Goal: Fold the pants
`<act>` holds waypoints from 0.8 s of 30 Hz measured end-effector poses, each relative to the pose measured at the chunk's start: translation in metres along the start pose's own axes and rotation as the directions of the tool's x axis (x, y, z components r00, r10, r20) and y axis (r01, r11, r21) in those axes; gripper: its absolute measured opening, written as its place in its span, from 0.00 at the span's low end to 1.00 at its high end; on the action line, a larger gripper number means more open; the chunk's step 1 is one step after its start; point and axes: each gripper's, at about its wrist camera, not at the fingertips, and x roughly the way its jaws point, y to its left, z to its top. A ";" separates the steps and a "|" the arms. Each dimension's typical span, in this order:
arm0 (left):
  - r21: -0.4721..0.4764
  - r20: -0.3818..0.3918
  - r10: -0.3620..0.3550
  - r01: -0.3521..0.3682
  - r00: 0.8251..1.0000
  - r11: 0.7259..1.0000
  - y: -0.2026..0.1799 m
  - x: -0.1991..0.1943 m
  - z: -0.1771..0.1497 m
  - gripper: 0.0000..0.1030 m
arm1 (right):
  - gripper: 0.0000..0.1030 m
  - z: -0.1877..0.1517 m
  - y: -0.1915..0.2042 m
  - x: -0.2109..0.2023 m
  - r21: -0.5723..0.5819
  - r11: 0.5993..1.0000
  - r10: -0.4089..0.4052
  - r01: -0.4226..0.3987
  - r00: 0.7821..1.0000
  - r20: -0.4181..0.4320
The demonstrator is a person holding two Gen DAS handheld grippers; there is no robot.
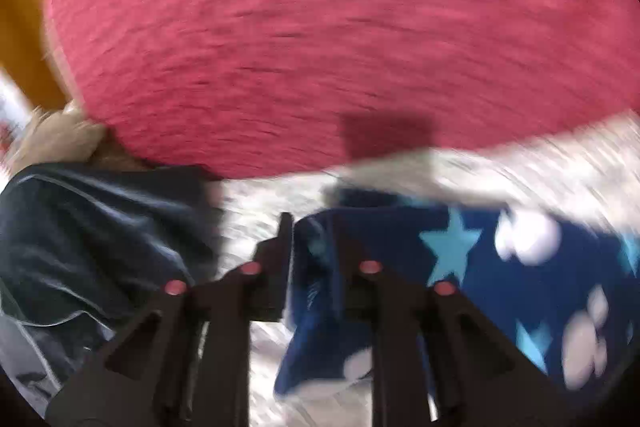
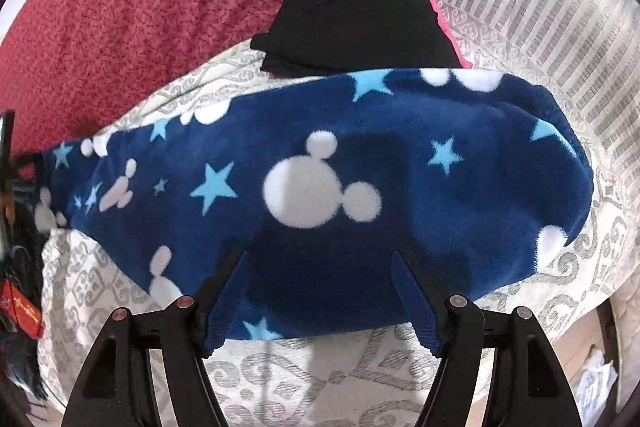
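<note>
Patterned bedspread (image 2: 320, 379) bears fleece pants (image 2: 400, 163); right gripper (image 2: 320, 255) spread wide above them, left gripper (image 1: 310, 227) narrowly parted around their edge, grip unclear.

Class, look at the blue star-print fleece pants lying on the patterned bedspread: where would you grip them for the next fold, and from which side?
Grip the rounded end of the blue fleece pants at the picture's right, coming from above over the near edge. That end lies flat and free on the bedspread, with the folded black garment behind it. The right tongs hover open there.
</note>
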 end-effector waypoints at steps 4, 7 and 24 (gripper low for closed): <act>-0.068 -0.053 0.038 -0.041 0.998 0.997 0.021 0.028 0.000 0.48 | 0.72 -0.001 -0.011 -0.002 0.016 1.000 -0.015 0.015 1.000 0.004; -0.077 -0.052 0.010 -0.014 0.999 0.997 0.029 0.026 -0.020 0.48 | 0.72 -0.002 -0.022 -0.003 0.038 0.999 -0.030 0.029 0.999 0.012; 0.434 -0.316 -0.780 0.814 0.540 0.387 -0.202 -0.237 -0.259 0.48 | 0.72 -0.037 -0.183 -0.063 0.392 0.919 -0.005 -0.040 0.994 0.112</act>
